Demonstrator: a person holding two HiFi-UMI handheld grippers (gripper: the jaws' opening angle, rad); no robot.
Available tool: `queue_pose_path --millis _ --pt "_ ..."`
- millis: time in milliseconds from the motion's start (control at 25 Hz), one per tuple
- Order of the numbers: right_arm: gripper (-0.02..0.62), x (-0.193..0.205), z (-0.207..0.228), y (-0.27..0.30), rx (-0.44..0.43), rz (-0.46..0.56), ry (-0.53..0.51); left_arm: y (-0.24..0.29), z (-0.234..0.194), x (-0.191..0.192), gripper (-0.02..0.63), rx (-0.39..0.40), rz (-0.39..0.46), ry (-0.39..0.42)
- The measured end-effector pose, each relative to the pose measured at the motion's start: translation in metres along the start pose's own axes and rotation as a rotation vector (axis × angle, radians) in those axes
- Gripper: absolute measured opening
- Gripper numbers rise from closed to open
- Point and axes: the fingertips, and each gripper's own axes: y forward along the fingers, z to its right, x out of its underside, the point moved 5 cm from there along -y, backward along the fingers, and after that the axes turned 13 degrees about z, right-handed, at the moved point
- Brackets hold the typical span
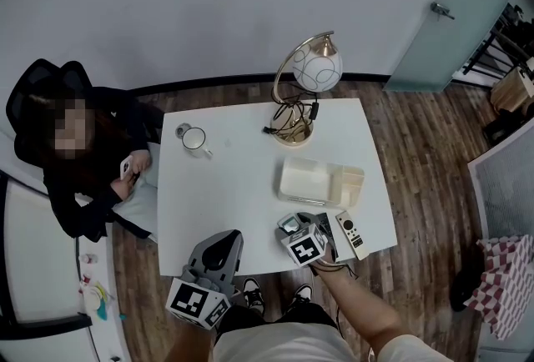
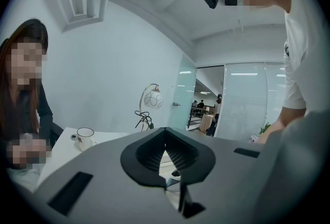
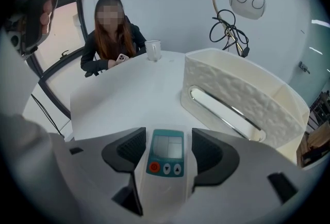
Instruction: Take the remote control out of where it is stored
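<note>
Keep even pressure on the remote control (image 3: 165, 166), pinched across its long sides by the right gripper (image 3: 168, 135) with fingers spread wide. Find it at the tabletop's (image 1: 234, 185) 5 o'clock, outside the white box (image 3: 242, 99) at its 1 o'clock. Move slowly and steer clear of the second remote (image 1: 352, 233) near at 3 o'clock. Hold the steep downward tilt, forearm (image 1: 359, 302) entering from 5 o'clock. Leave the left gripper (image 2: 165, 138) level off the 7 o'clock edge, fingers together, empty.
</note>
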Motion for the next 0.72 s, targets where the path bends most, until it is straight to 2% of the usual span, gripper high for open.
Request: queue_pose_path --millis 360,600,720 --pt "0.253 -0.040 0.012 -0.069 0.006 0.263 0.072 0.007 0.011 -0.008 0.006 0.022 0.015 0.015" --pt "0.052 -0.067 0.037 -0.139 0.108 0.481 0.113 0.012 0.023 -0.012 0.006 0.045 0.029 0.025" --pt "0.018 -0.075 0.045 -0.174 0.143 0.576 0.135 0.013 0.032 -0.015 0.006 0.055 0.034 0.028"
